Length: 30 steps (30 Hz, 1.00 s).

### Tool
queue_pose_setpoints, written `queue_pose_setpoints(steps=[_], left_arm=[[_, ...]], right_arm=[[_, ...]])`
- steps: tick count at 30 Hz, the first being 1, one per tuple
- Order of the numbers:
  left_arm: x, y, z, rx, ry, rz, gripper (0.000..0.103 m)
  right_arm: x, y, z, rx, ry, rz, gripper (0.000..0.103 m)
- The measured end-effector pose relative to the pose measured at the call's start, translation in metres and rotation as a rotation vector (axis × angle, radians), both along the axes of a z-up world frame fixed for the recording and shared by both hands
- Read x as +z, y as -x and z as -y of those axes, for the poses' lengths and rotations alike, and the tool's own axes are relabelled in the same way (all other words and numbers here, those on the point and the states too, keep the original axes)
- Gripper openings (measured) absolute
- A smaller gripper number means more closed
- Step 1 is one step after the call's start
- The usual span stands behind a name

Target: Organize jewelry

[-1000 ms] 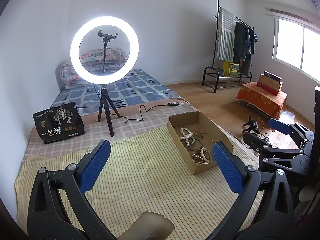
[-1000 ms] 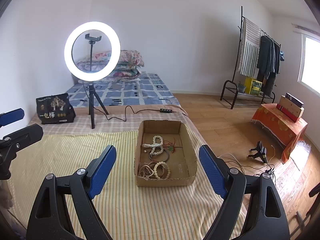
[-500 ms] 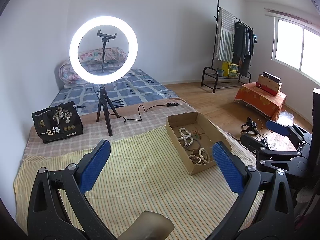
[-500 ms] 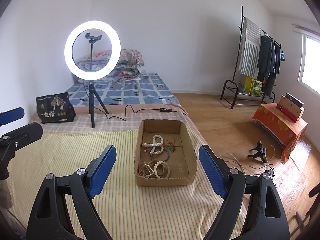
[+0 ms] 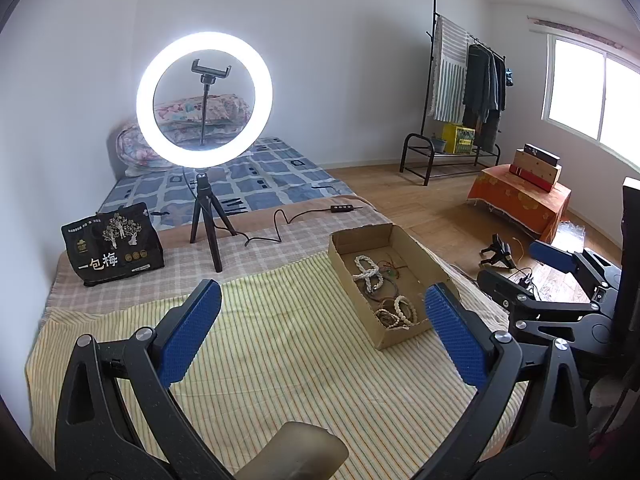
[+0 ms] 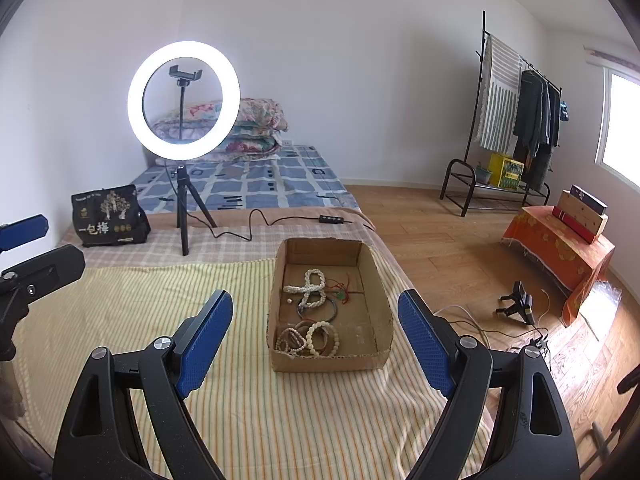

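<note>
An open cardboard box [image 6: 380,300] lies on the striped yellow cloth [image 6: 200,300] on the bed. It holds a white bead necklace [image 6: 310,288], a dark bangle [image 6: 318,312], a red cord with a green pendant [image 6: 342,292] and several bead bracelets [image 6: 308,338]. The box also shows in the left wrist view [image 5: 424,256]. My right gripper [image 6: 316,340] is open and empty, above the cloth just in front of the box. My left gripper [image 5: 320,320] is open and empty, to the left of the box. The right gripper shows in the left wrist view [image 5: 520,272].
A lit ring light [image 6: 184,100] on a tripod stands behind the cloth, its cable [image 6: 256,224] trailing right. A black printed bag [image 6: 108,216] sits at the back left. To the right are wooden floor, a small tripod [image 6: 518,304], an orange-covered table [image 6: 560,248] and a clothes rack [image 6: 516,120].
Both views drift very slightly; the box sits marginally nearer to the left gripper's view. Both grippers stay open and empty.
</note>
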<state>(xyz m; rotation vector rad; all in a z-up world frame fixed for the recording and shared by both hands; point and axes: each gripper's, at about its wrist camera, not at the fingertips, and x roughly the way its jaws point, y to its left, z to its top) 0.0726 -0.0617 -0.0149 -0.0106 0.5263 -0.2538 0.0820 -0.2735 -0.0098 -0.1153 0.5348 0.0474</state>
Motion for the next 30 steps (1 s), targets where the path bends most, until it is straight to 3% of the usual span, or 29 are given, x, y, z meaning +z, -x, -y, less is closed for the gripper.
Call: queue_pose_setpoints(steps=[30], left_arm=[[0.0018,0.0044,0.0049,0.01,-0.009,0.006,0.103]], right_arm=[[-0.0043,0.0006,-0.0002,0.005,0.005,-0.008,0.085]])
